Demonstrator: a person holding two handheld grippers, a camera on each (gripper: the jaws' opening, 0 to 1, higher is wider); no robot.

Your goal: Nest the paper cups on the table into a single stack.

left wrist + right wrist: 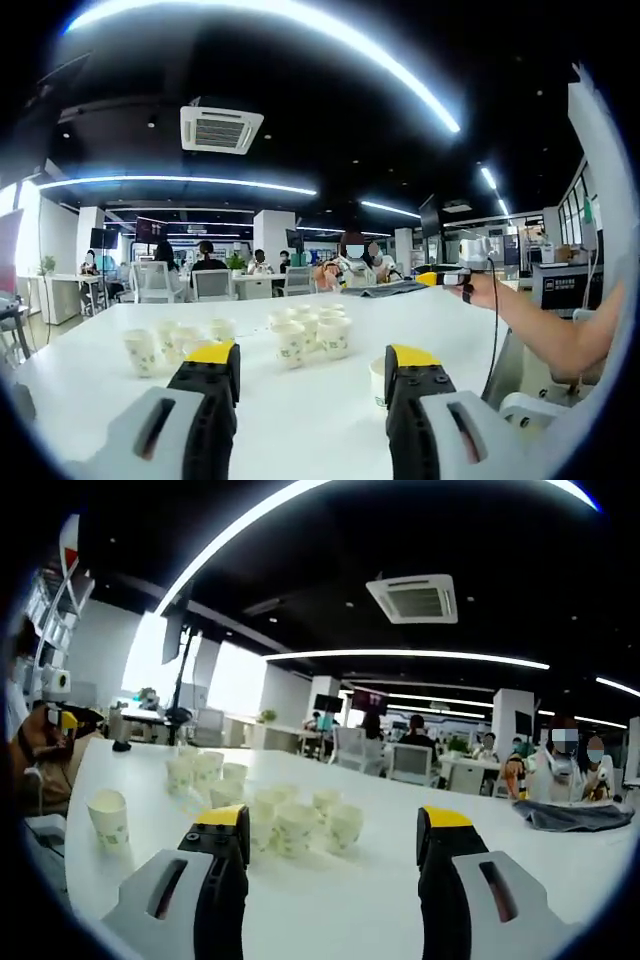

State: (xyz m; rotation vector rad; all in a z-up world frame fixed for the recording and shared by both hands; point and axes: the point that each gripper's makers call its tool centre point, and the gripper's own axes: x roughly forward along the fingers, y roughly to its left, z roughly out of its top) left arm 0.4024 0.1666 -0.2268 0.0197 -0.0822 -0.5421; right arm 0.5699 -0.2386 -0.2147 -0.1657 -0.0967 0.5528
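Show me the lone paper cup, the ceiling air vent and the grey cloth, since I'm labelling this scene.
lone paper cup (108,818), right gripper view: its side wall.
ceiling air vent (221,128), left gripper view: its central grille.
grey cloth (572,815), right gripper view: its folded middle.

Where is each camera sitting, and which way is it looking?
Left gripper view: rides on the left gripper, looking across the white table at small white paper cups; the person's arm reaches in from the right.
Right gripper view: rides on the right gripper, facing the cups from another side, one lone cup apart at left.
Both share the table, the cups and open yellow-tipped jaws.
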